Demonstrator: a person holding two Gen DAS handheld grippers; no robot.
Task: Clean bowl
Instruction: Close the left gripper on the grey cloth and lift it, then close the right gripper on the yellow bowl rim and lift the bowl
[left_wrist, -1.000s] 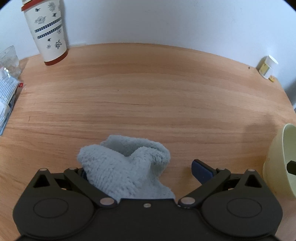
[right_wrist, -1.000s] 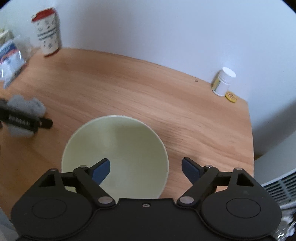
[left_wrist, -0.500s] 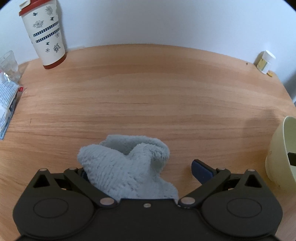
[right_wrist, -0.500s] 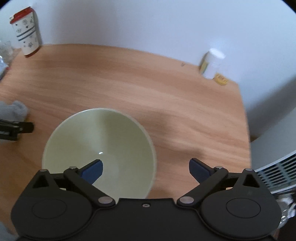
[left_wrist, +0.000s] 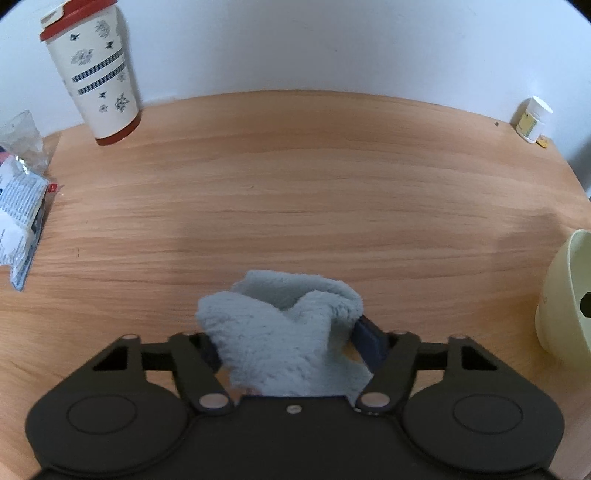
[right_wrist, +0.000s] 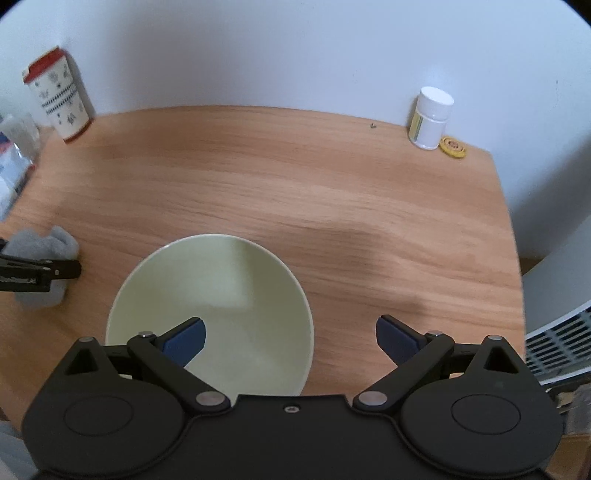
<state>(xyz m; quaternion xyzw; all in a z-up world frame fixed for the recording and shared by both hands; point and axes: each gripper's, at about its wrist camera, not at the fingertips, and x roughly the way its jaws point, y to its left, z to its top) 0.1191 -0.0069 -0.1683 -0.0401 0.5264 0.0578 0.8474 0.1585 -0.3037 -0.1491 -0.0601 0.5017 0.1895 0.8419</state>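
A pale green bowl (right_wrist: 210, 306) stands on the wooden table, right below my right gripper (right_wrist: 290, 338). That gripper is open; its left finger is over the bowl's inside and its right finger is outside the rim. The bowl's edge also shows at the right in the left wrist view (left_wrist: 565, 295). My left gripper (left_wrist: 286, 332) is shut on a fluffy grey cloth (left_wrist: 280, 332) low over the table. The cloth and the left gripper show at the left in the right wrist view (right_wrist: 44, 266).
A tall white cup with a red lid (left_wrist: 96, 74) stands at the back left by the wall. Plastic packets (left_wrist: 18, 195) lie at the left edge. A white pill bottle (right_wrist: 430, 118) and a yellow cap (right_wrist: 452, 147) stand at the back right.
My left gripper's jaws have closed in on the grey cloth. The right gripper has shifted over the bowl, with its jaws still wide.
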